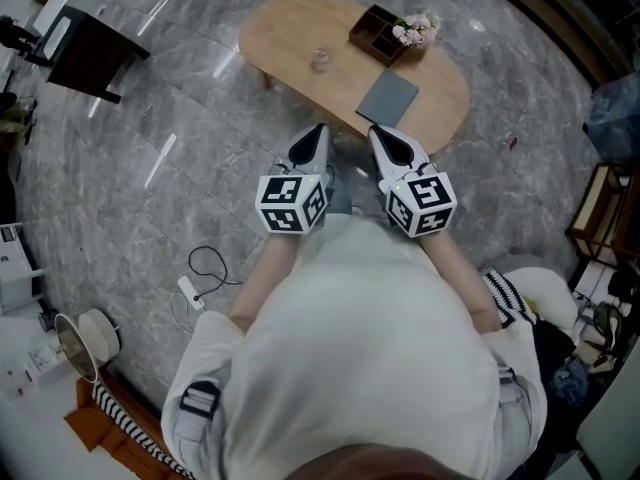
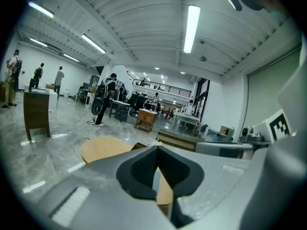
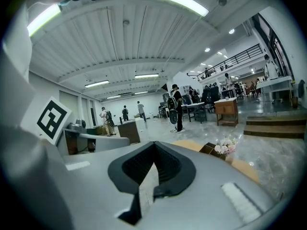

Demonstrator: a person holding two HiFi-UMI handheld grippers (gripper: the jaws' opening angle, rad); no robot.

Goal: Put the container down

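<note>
Both sets of jaws were pinched shut on nothing, left gripper (image 1: 319, 130) and right gripper (image 1: 377, 132) hanging back from the worktop (image 1: 283, 36), and the little glass container (image 1: 320, 60) already sat on it well apart from them, so I'd call this basically done.

Left tongs (image 1: 319, 130) and right tongs (image 1: 375, 131) are both closed.

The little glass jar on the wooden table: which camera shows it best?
The head view. It looks down on the whole wooden table, and the glass jar stands there in the open, apart from the other things. Neither gripper view shows the jar; only a strip of the tabletop appears in them.
</note>
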